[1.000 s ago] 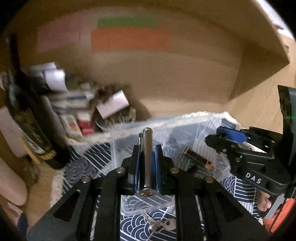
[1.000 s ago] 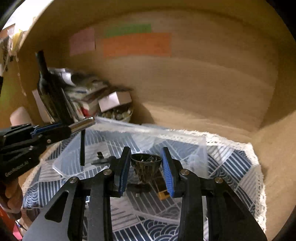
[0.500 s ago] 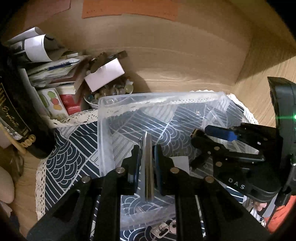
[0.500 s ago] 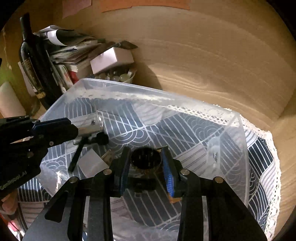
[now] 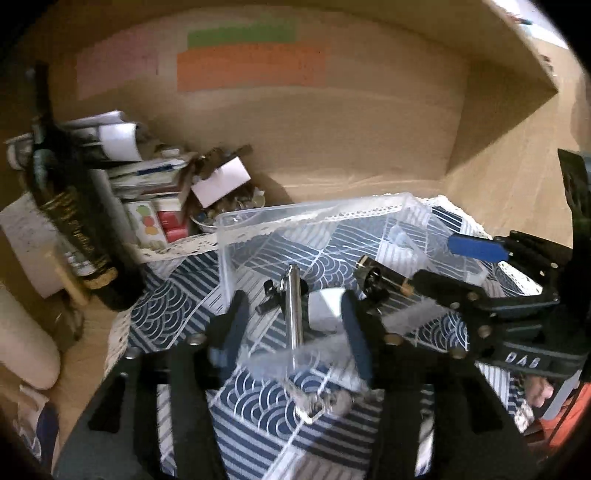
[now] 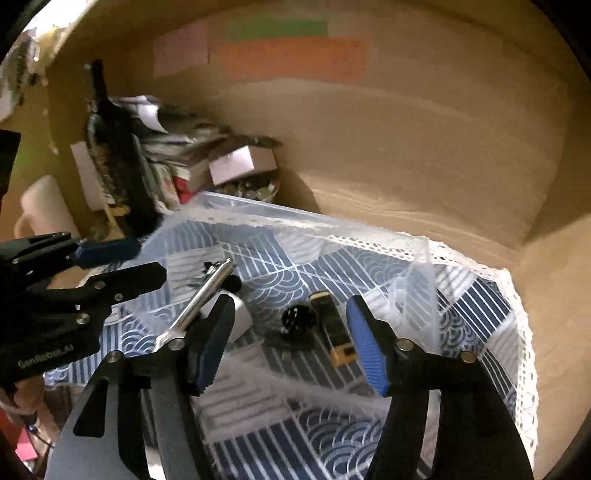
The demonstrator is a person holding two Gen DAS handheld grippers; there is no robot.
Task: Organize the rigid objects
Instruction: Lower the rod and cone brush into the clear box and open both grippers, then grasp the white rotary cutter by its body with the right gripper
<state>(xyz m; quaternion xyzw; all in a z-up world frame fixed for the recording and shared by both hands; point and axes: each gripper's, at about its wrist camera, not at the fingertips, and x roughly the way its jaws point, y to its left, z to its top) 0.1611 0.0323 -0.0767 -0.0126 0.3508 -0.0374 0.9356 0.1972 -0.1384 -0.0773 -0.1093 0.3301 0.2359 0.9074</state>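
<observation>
both the left gripper (image 5: pixel 293 328) and the right gripper (image 6: pixel 291 343) are held wide apart, with nothing gripped. the metal tube (image 5: pixel 293 310), the round black part (image 6: pixel 299 319) and the black-and-gold lighter (image 6: pixel 334 332) are found lying inside the clear bin (image 6: pixel 424 266). the thin bin wall could be caught by a finger on withdrawal and the bin tipped. the keys (image 5: pixel 317 402) outside the bin are blurred. further back, the bottle (image 5: pixel 70 206) is partly cut off.

Wooden back wall (image 5: pixel 332 140) spans the upper frame, bearing green (image 5: pixel 242 35), orange (image 5: pixel 251 68) and pink (image 5: pixel 116 72) paper strips at upper centre. Wooden side panel (image 5: pixel 517 85) at upper right. Lighting dim and warm.
</observation>
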